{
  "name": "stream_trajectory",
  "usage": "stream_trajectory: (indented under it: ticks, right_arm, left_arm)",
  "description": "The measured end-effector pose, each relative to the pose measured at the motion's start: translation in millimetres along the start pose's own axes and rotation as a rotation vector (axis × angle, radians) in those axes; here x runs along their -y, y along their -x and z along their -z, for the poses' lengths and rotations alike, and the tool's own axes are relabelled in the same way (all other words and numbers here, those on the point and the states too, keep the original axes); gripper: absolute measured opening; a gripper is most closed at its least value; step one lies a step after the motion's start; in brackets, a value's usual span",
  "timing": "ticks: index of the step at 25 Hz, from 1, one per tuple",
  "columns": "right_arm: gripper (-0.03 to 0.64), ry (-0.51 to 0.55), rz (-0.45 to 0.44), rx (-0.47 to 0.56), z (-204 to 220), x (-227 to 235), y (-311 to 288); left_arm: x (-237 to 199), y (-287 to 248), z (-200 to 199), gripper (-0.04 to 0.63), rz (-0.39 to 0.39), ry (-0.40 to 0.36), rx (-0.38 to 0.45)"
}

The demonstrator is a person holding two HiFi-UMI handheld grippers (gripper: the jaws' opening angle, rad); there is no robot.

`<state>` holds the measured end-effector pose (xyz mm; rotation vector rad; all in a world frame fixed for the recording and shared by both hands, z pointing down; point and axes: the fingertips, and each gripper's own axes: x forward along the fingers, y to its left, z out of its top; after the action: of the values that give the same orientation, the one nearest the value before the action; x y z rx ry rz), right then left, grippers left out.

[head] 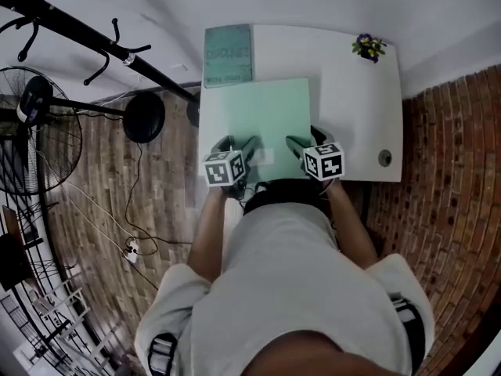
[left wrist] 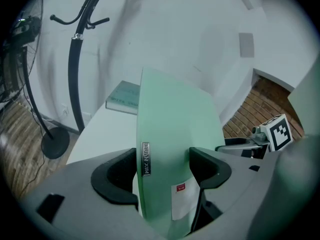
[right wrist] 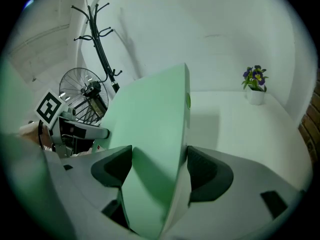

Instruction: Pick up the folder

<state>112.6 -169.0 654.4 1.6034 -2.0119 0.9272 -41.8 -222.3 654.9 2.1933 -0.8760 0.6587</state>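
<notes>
Fingers (left wrist: pixel 210 171) of left gripper (left wrist: pixel 164 156) and right gripper (right wrist: pixel 159 156) tight on folder (head: pixel 266 112), near edge, seemingly above table (head: pixel 356 108)

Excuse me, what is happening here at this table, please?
A person holds a gripper in each hand. The left gripper and the right gripper both have their jaws shut on the near edge of a light green folder over the white table; it seems lifted. A teal book and a small potted plant sit at the far side.

I saw the pale green folder (head: pixel 262 116) closed, held off the tabletop (head: pixel 352 92), gripped along its six-o'clock edge, a white label (left wrist: pixel 180 204) there.
</notes>
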Motion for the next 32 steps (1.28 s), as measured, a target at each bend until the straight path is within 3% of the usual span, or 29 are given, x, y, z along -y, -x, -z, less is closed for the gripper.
stream_trajectory:
  ticks: [11, 20, 32]
  right_arm:
    - [0.344, -0.021, 0.098, 0.154, 6.3, 2.2, 59.4]
    - [0.344, -0.015, 0.151, 0.204, -4.8, 35.0, 99.3]
    - [0.344, -0.002, 0.191, 0.333, -53.9, 91.2, 147.1]
  left_arm:
    - [47.9, 18.6, -5.4, 0.333, 0.074, -0.13, 0.062]
    - [96.6, 8.5, -21.8, 0.333, 0.111, -0.159, 0.094]
    - [168.4, -4.0, -89.6, 0.333, 0.134, -0.295, 0.209]
